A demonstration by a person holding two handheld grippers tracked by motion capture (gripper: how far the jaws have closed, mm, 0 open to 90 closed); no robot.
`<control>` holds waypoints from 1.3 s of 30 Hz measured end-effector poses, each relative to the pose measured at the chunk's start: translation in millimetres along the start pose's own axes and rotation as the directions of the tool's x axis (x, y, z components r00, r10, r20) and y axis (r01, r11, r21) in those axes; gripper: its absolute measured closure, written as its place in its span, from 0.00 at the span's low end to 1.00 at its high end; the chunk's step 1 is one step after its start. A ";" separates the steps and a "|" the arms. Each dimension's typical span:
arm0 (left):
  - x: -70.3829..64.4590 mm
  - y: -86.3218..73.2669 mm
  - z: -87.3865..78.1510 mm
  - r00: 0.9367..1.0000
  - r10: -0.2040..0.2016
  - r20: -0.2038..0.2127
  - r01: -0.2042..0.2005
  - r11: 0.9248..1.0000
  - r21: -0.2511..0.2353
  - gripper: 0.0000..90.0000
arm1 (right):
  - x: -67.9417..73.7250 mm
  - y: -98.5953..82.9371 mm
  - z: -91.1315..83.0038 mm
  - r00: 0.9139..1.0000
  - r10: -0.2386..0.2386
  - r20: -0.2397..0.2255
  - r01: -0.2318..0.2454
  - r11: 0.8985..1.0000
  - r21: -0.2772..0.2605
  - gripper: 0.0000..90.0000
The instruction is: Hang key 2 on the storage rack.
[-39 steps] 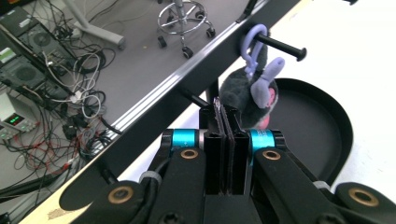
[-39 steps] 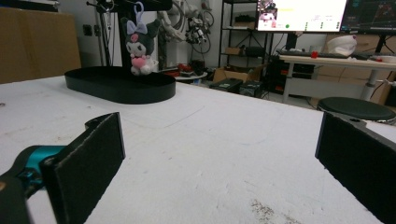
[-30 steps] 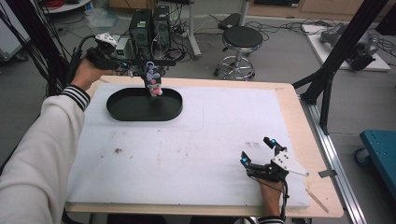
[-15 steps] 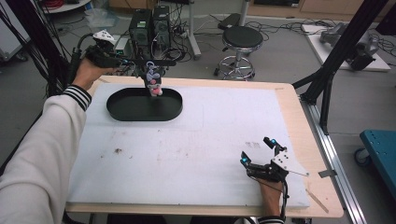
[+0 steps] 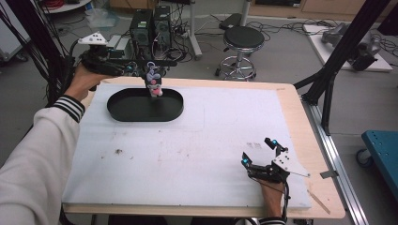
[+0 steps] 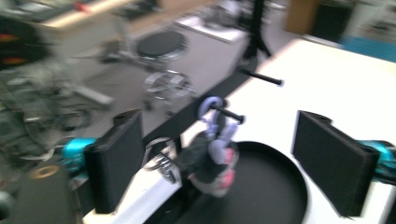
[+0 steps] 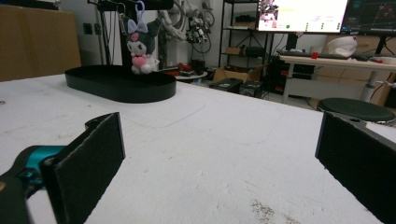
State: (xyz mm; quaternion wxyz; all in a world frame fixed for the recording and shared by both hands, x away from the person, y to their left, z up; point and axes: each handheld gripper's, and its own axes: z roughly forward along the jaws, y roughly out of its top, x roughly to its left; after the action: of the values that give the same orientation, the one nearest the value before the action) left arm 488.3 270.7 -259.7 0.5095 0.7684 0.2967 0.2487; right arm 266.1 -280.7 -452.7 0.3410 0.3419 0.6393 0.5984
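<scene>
Little has moved since earlier: left gripper (image 5: 141, 69) still hovers, jaws apart, around the plush keychain (image 5: 153, 80) hanging over the black tray (image 5: 141, 112) at 11 o'clock. Right gripper (image 5: 260, 152) rests open at 5 o'clock.

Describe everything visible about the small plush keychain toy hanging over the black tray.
The plush keychain toy is a small soft figure with a dark head, a lilac bow, a pale face and a pink heart on its front. A lilac loop at the top hooks over a black peg on a stand, so it hangs upright above the far part of the oval black tray. The left gripper is open, jaws on either side of the toy, apparently not touching. The left gripper view is blurred, so finer detail is unclear.
</scene>
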 end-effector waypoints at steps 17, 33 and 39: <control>-58.9 -65.4 -78.1 1.000 0.013 -0.004 -0.014 0.979 -0.202 0.02 | -0.4 -0.1 0.2 1.000 0.000 -0.003 0.000 1.000 -0.001 0.01; -120.8 -150.8 -89.9 0.999 0.001 0.042 0.009 0.970 -0.243 0.02 | -0.1 0.0 -0.1 1.000 0.000 -0.002 0.000 1.000 -0.001 0.01; -131.0 -176.7 -95.1 1.000 -0.016 0.024 0.021 0.963 -0.268 0.02 | 0.1 0.0 0.3 1.000 -0.008 -0.002 0.008 1.000 -0.003 0.01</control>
State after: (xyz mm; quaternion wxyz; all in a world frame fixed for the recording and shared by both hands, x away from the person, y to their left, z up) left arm 295.6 292.1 -400.7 0.6142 0.6923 0.2620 0.2734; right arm 266.3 -280.5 -452.6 0.3432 0.3382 0.6403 0.5982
